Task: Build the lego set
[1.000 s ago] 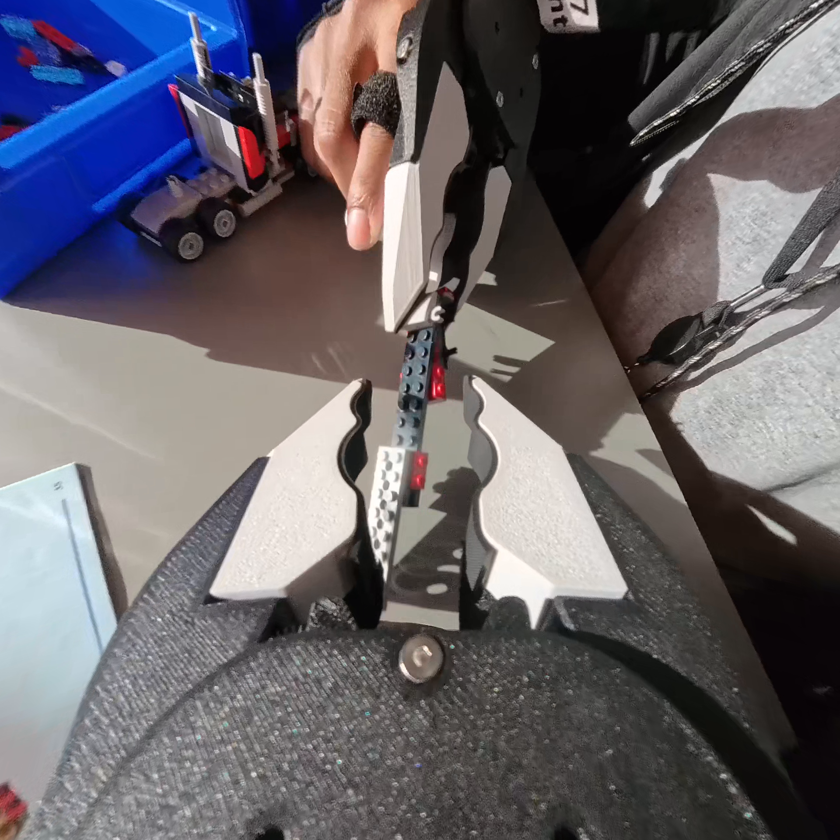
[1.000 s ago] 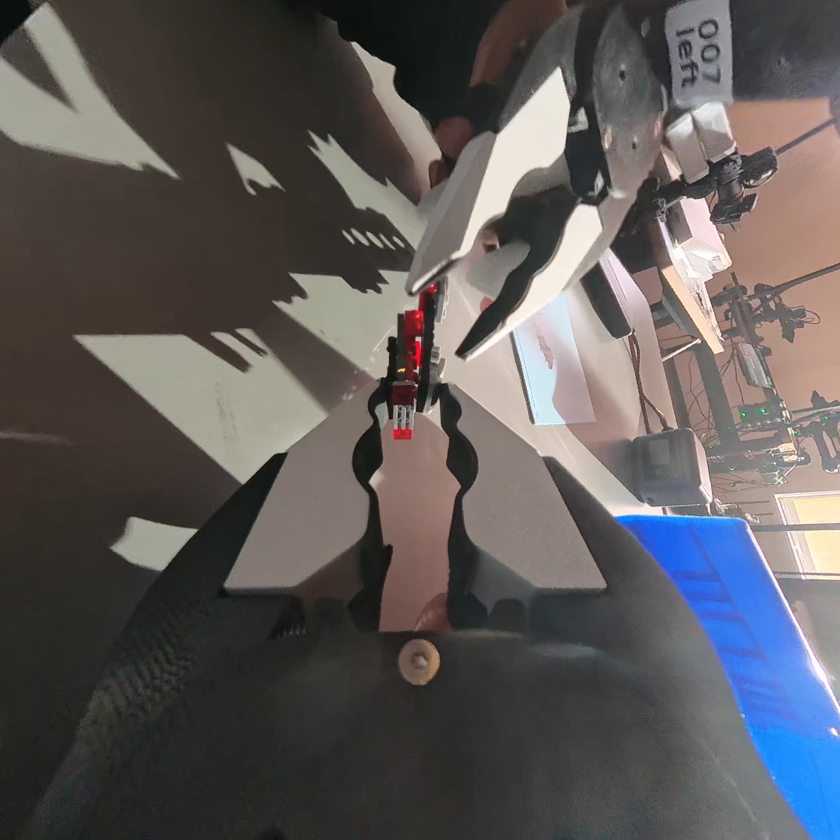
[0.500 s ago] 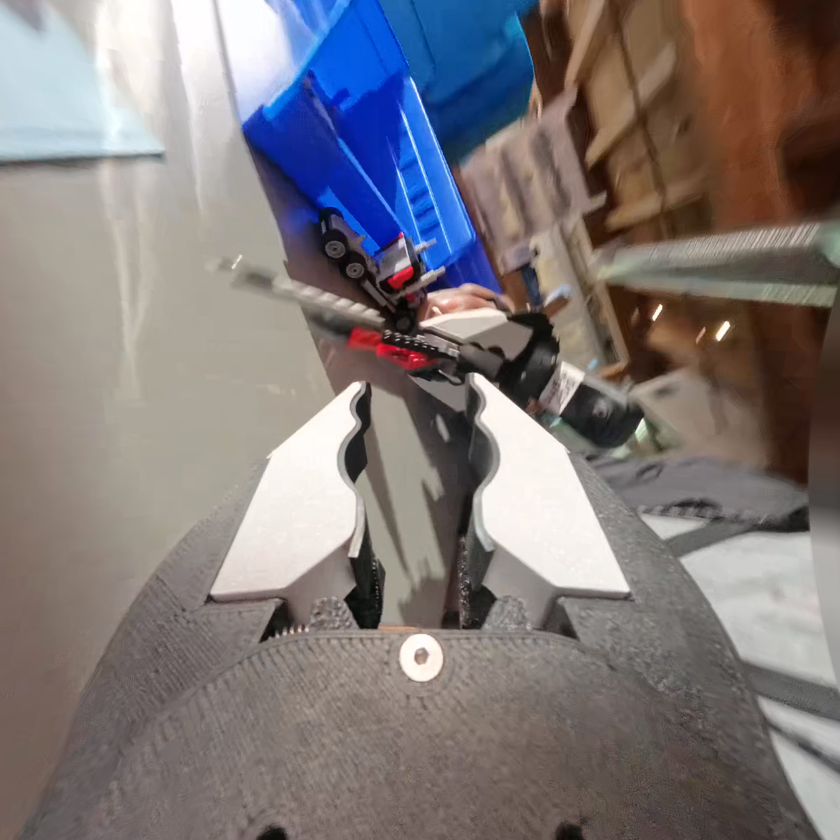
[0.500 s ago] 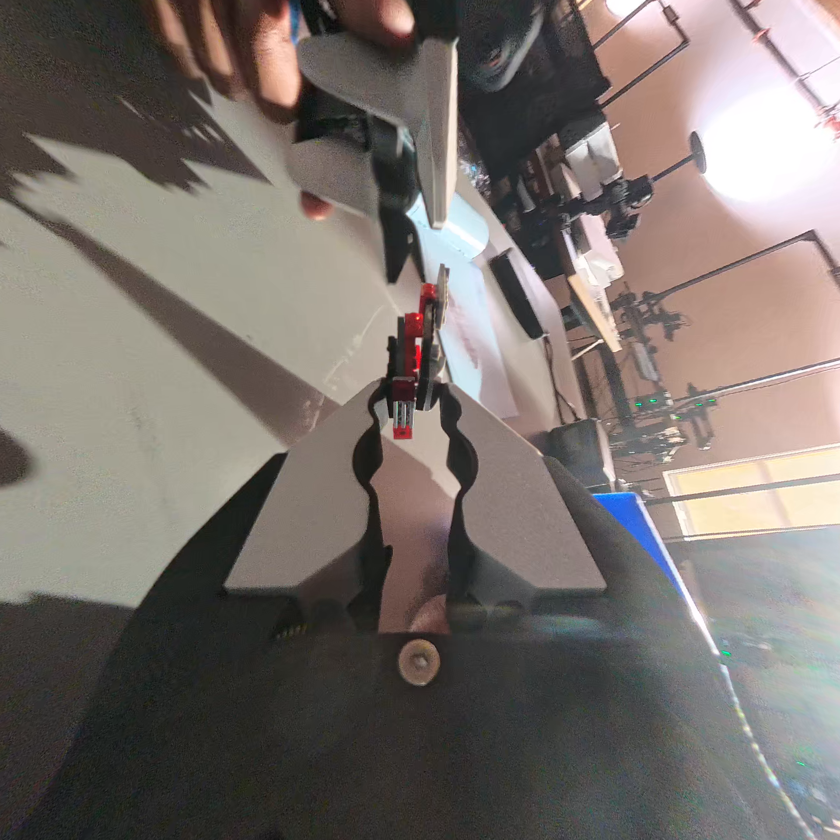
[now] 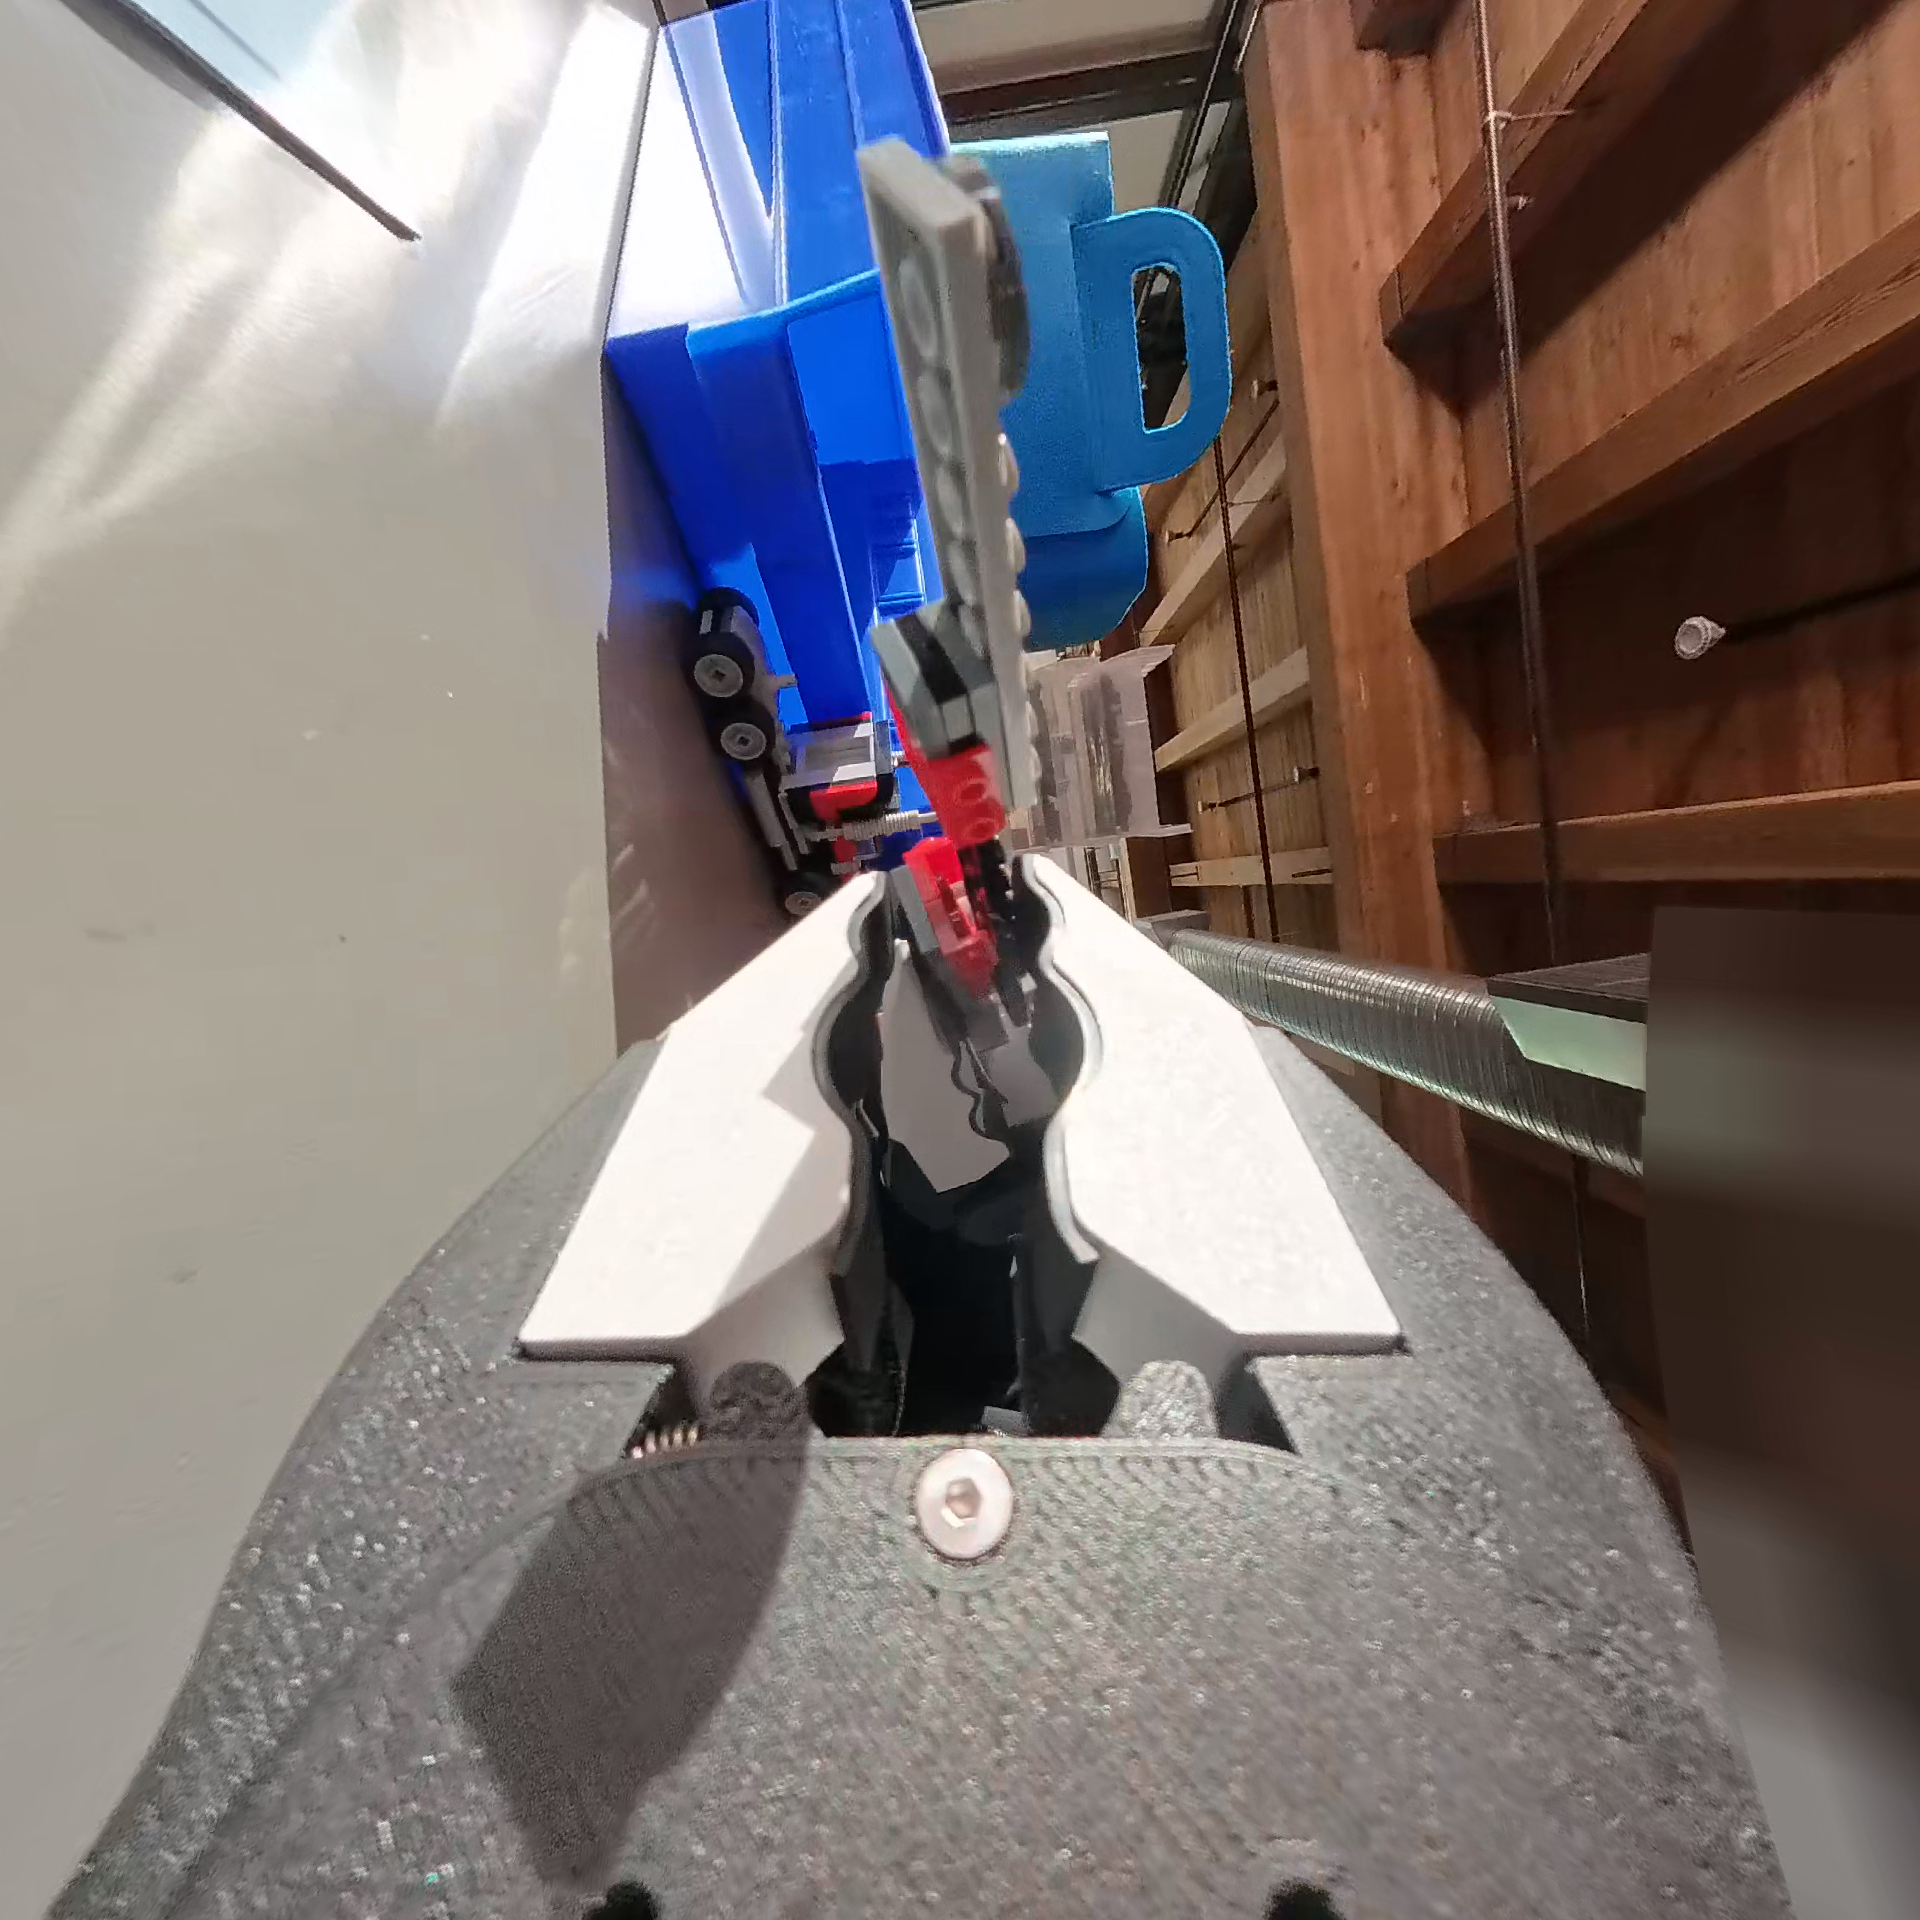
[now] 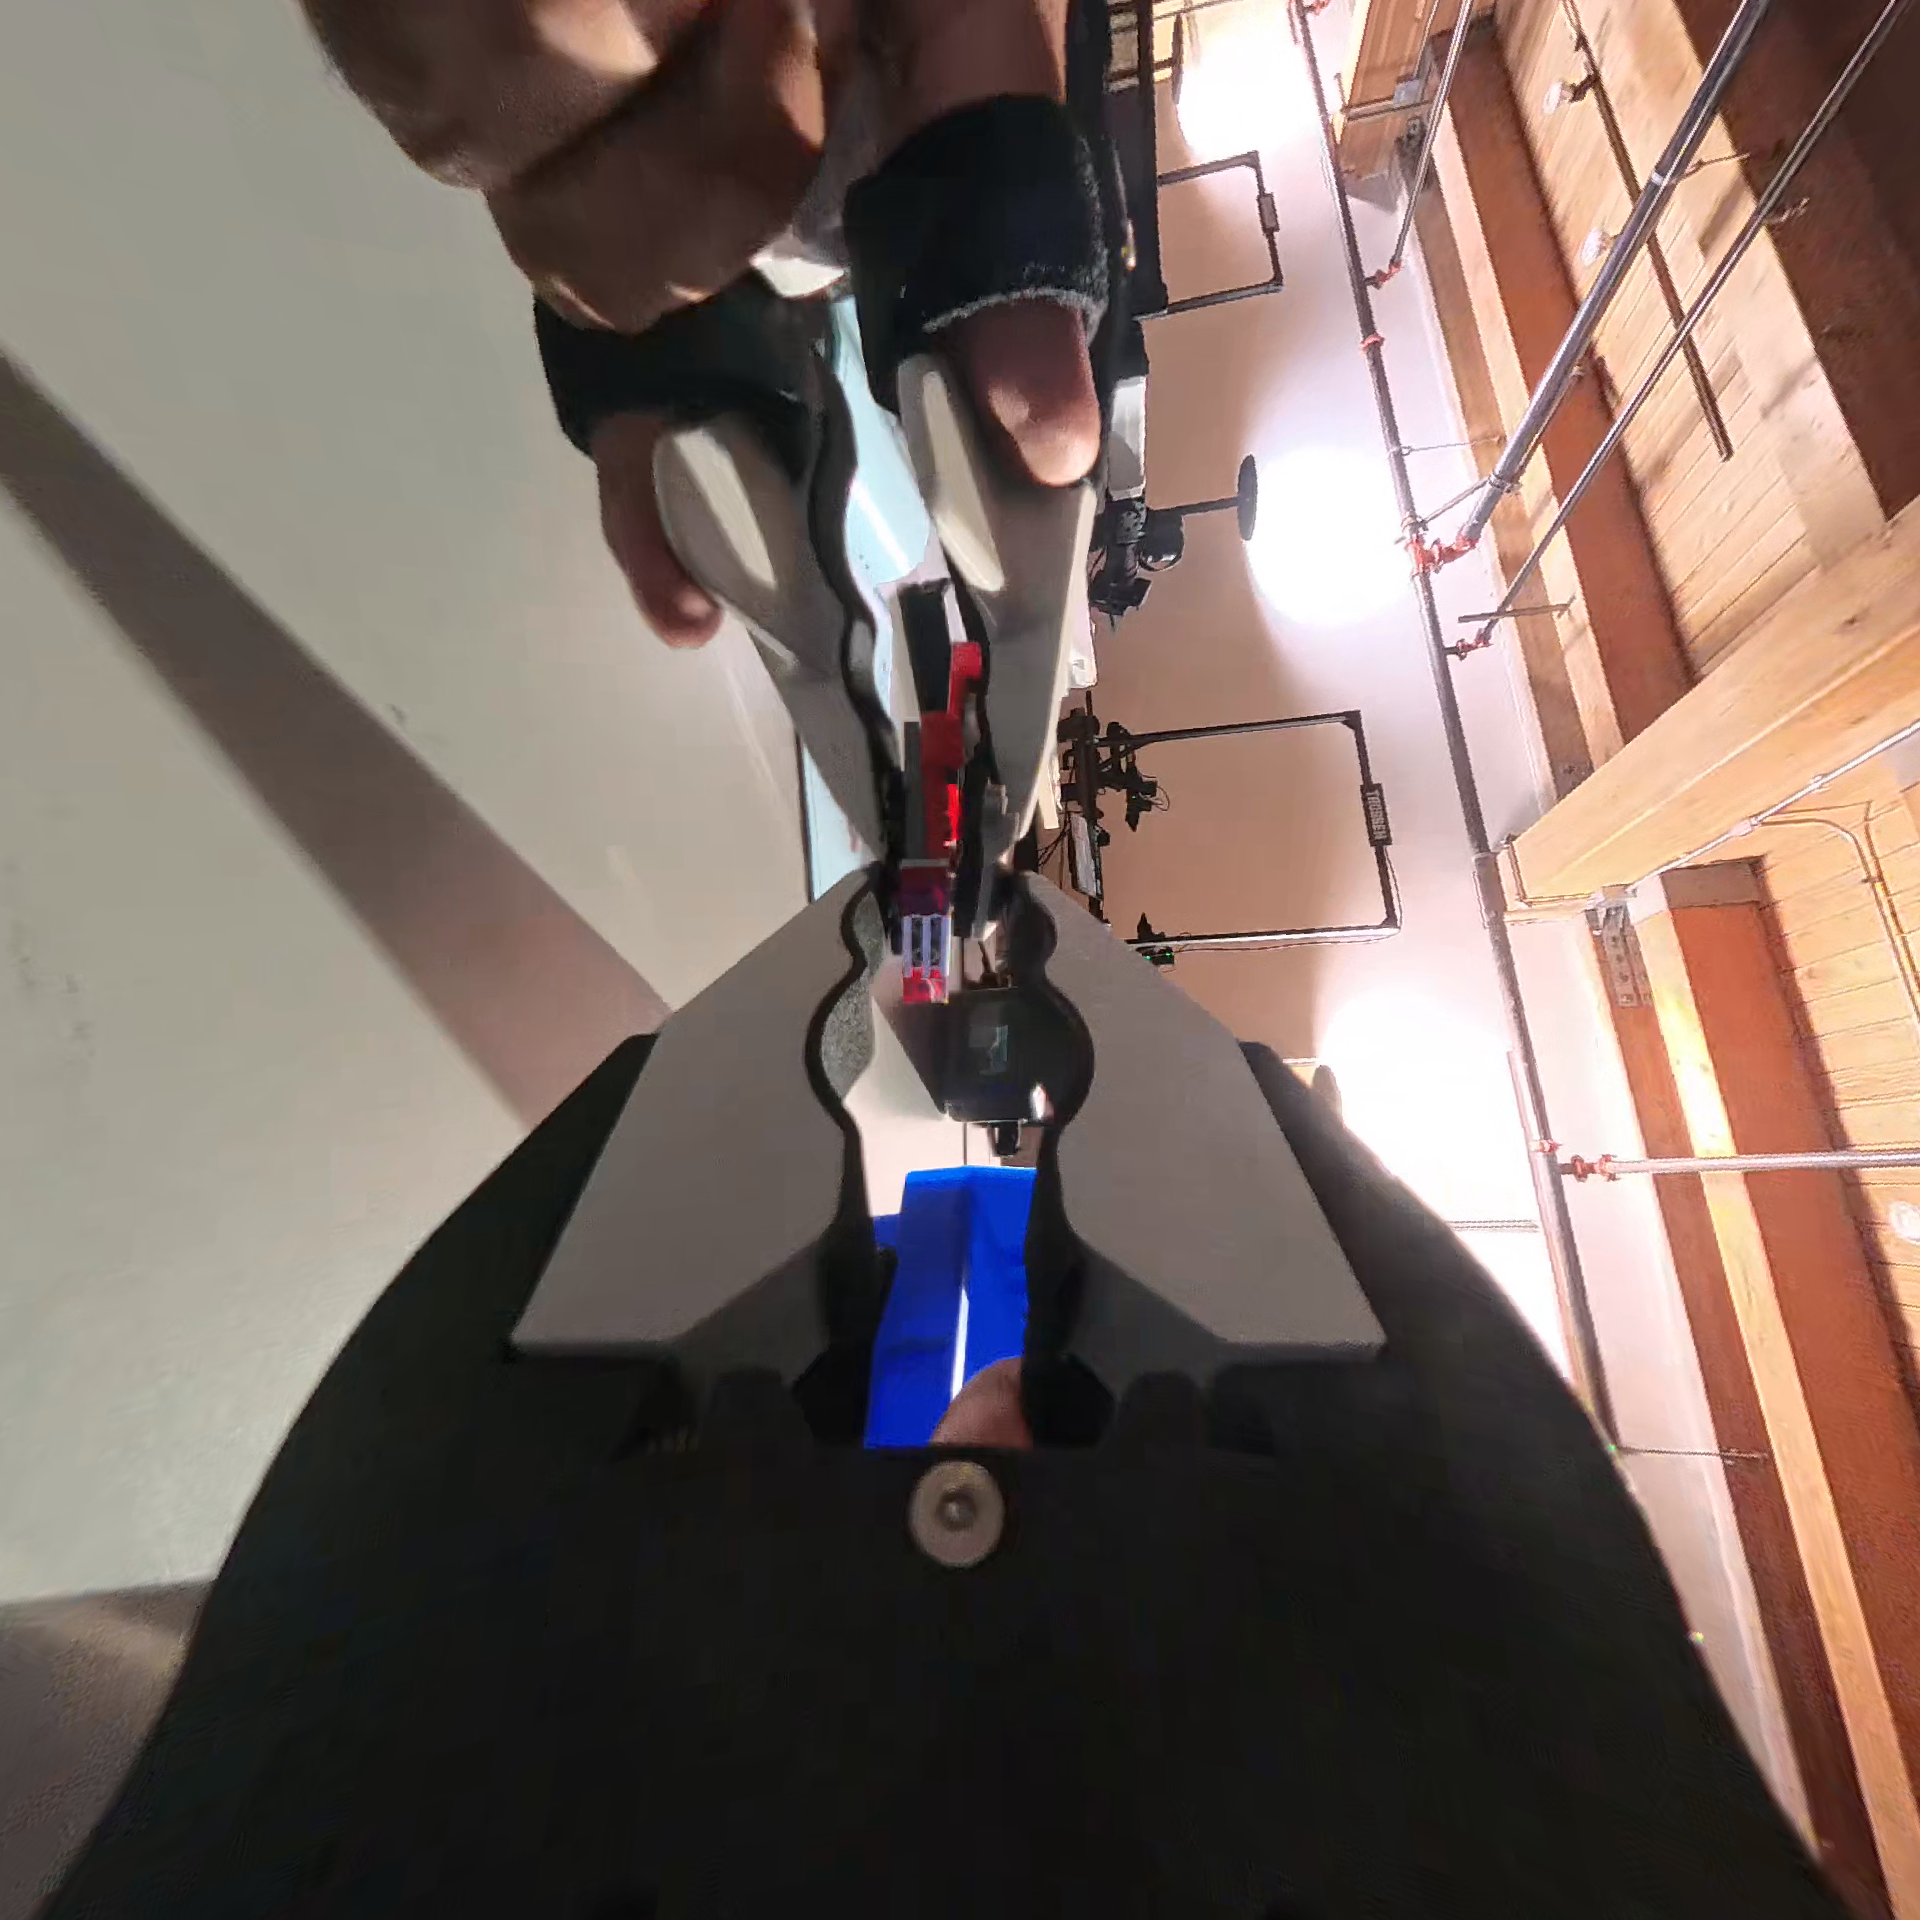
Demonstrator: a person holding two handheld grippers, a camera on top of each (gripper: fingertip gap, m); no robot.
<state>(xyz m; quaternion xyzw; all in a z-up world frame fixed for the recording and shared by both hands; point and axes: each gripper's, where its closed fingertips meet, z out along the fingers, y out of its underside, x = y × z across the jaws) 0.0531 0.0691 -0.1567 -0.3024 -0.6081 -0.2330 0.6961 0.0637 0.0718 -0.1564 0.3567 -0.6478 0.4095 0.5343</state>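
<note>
Both grippers, left (image 5: 951, 883) and right (image 6: 951, 894), clamped on chassis (image 5: 956, 582) pointing 12 o'clock, likely for regripping

Left gripper (image 5: 956, 883): matt textured plastic fingers (image 5: 717, 1122), rough speckled black body. Lego assembly (image 5: 951, 520): smooth plastic. Blue bin (image 5: 790, 416): glossy plastic. Surface (image 5: 291, 727): smooth, satin. Shelving (image 5: 1558, 520): raw wood.

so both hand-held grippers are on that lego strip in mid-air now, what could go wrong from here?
1. The long grey and red lego plate assembly is pinched only at its red end by the left hand-held gripper; the grey length juts out unsupported and could lever apart.
2. The right hand-held gripper grips the same short end, fingertips nearly touching the other's; a slight twist may pop bricks off.
3. It is held off the beige tabletop; dropped parts could scatter.
</note>
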